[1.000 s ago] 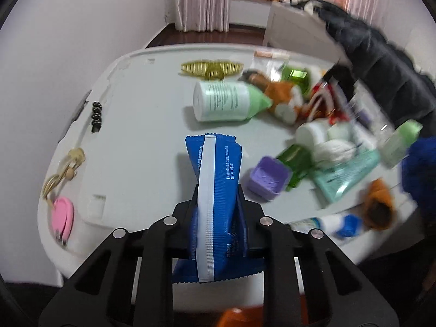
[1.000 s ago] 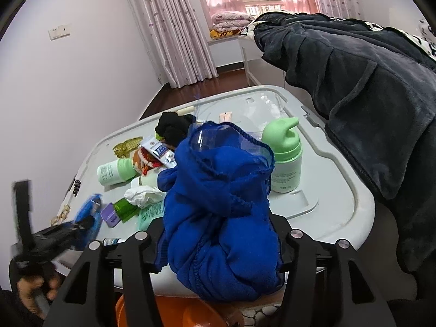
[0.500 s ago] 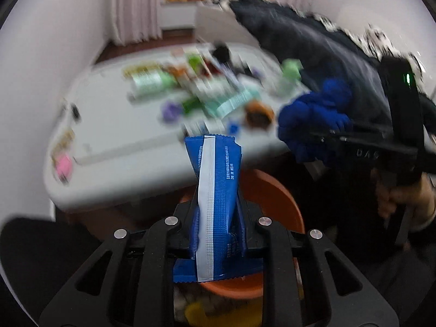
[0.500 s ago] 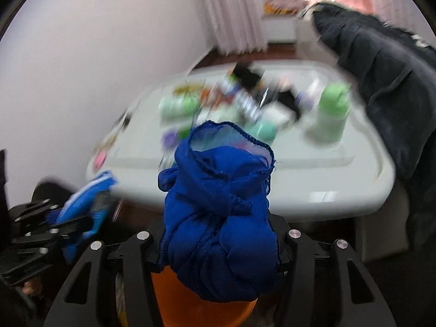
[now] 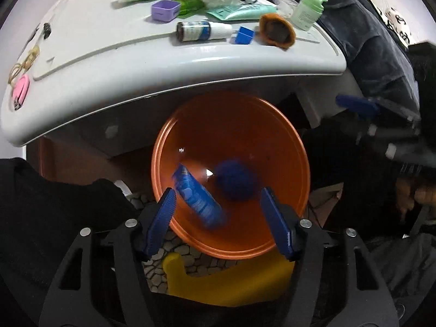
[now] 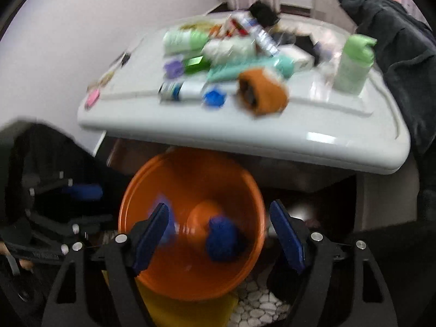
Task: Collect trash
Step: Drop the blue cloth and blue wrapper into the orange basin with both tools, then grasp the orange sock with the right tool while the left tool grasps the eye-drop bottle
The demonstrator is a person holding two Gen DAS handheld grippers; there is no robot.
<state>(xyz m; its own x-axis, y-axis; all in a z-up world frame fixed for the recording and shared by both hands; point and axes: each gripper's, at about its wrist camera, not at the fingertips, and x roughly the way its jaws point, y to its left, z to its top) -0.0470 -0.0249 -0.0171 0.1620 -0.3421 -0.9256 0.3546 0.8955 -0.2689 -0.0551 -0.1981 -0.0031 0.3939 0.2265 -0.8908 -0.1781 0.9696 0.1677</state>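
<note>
An orange bin stands on the floor below the white table's front edge; it also shows in the right wrist view. A blue wrapper and a blue cloth ball are blurred inside the bin. The cloth also shows in the right wrist view. My left gripper is open and empty above the bin. My right gripper is open and empty above the bin.
The white table carries bottles, a purple cup, a blue cap, an orange sock, a pink clip. A yellow object lies under the bin. Dark clothes hang at right.
Both grippers moved from the table down over the orange bin and opened. The blue wrapper and the blue cloth left the fingers and are now in the bin.
</note>
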